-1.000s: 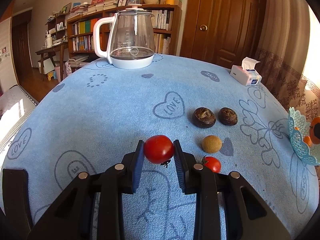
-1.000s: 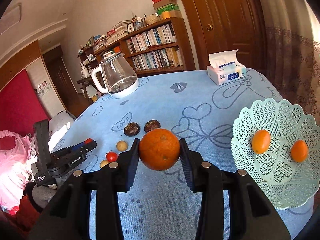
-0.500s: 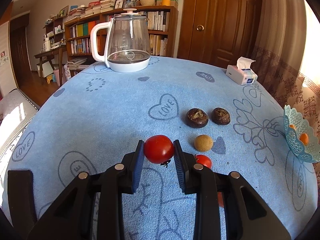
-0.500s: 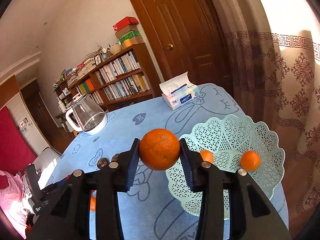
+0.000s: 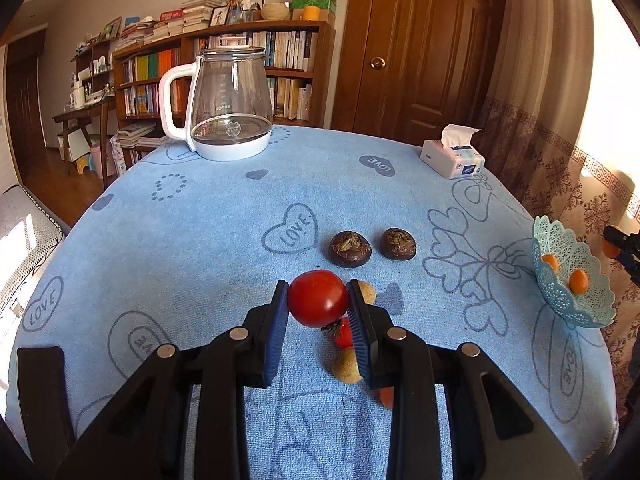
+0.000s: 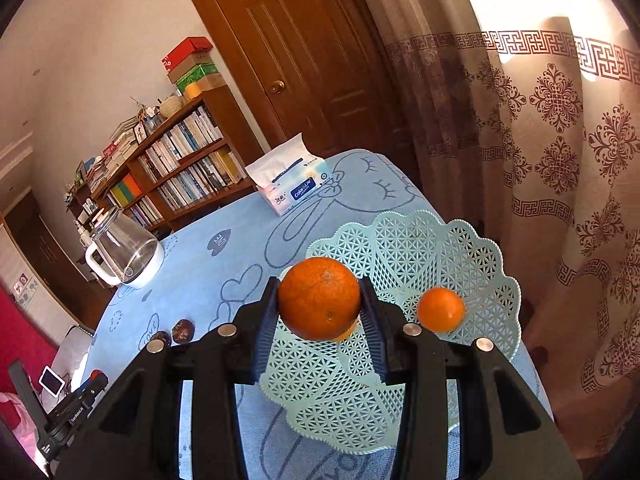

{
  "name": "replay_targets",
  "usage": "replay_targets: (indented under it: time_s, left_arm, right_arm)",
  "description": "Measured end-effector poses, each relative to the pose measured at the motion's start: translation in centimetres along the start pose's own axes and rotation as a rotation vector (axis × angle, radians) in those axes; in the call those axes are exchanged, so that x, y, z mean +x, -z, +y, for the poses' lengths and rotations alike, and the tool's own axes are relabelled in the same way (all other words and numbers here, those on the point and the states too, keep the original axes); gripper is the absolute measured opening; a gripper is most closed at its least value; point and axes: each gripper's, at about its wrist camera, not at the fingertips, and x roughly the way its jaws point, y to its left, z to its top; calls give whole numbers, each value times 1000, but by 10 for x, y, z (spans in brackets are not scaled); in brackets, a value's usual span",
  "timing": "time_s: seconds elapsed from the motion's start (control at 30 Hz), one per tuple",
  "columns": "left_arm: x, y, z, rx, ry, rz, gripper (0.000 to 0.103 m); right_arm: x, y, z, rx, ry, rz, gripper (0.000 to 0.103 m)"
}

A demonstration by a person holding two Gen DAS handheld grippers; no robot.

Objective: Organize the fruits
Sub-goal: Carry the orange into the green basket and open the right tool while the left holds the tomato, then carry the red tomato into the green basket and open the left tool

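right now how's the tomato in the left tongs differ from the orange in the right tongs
The tomato is smooth, glossy red; the orange is dimpled and matte. The tomato hangs over loose fruit on the tablecloth, the orange over the basket. Both are round and clamped between pads.

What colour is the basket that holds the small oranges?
The basket is pale mint-green plastic with a lattice pattern, seen best in the right wrist view.

The left gripper (image 5: pixel 318 300) points down at a slant, its jaws clamped on a tomato (image 5: pixel 318 298) held level between the blue pads at twelve o'clock in its own view. The right gripper (image 6: pixel 319 300) tilts downward too, rolled a little, pads pressed on both sides of an orange (image 6: pixel 319 298); in the left view it shows at the three o'clock edge.
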Motion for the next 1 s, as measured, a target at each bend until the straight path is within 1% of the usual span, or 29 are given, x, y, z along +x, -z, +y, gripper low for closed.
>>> replay_targets:
  time_s: [0.27, 0.43, 0.53, 0.67, 0.7, 0.73, 0.97, 1.0]
  left_arm:
    - [-9, -4, -16, 30, 24, -12, 30]
    - [-9, -4, -24, 46, 34, -8, 30]
    - [-9, -4, -27, 53, 40, -6, 30]
    - [-7, -4, -29, 58, 46, -1, 30]
    - [-7, -4, -30, 59, 49, 1, 30]
    - [-7, -4, -31, 60, 53, 4, 30]
    - [-6, -6, -49, 99, 82, 3, 30]
    - [-6, -6, -54, 108, 89, 1, 30]
  right_arm:
    - [30, 8, -28, 68, 85, 92, 41]
    - [43, 15, -29, 61, 115, 128, 41]
    - [45, 17, -28, 57, 125, 132, 41]
    - [41, 15, -29, 66, 132, 109, 43]
    - [40, 14, -30, 73, 130, 101, 49]
    - [37, 14, -30, 79, 130, 90, 53]
    - [21, 7, -33, 119, 121, 20, 53]
    - [18, 6, -34, 126, 121, 6, 55]
